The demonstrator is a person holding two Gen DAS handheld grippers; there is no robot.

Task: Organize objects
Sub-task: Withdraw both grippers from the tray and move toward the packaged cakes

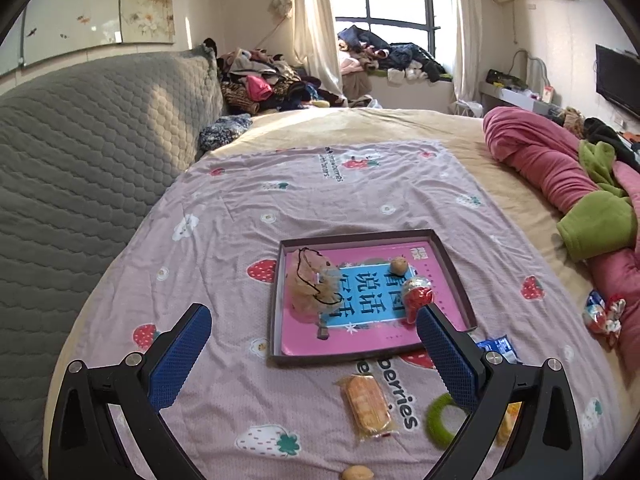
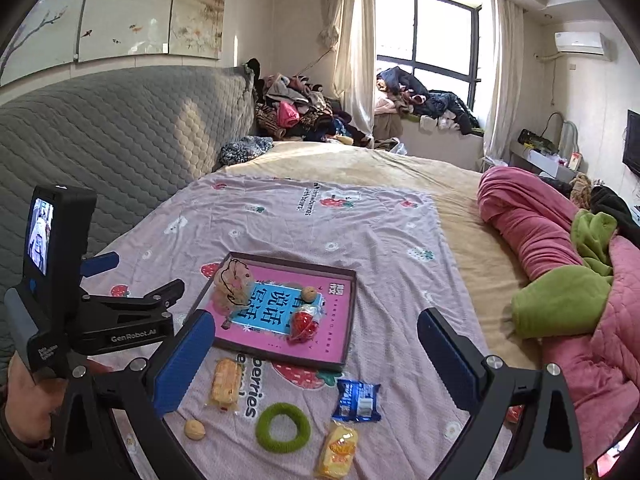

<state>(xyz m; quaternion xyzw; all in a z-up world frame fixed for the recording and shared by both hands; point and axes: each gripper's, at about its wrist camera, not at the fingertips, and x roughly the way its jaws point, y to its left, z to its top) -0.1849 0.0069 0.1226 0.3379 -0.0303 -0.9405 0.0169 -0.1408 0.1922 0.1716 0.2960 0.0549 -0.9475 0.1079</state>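
Note:
A dark shallow tray with a pink and blue book in it lies on the bed sheet. In it are a beige mesh pouch, a walnut and a red strawberry toy. In front of the tray lie an orange biscuit pack, a green ring, a blue snack pack, a yellow snack pack and a second walnut. My left gripper is open and empty. My right gripper is open and empty above the loose items.
A grey quilted headboard runs along the left. A rolled pink and green blanket lies on the right of the bed. A red and white wrapped item lies beside it. Piles of clothes are at the far end.

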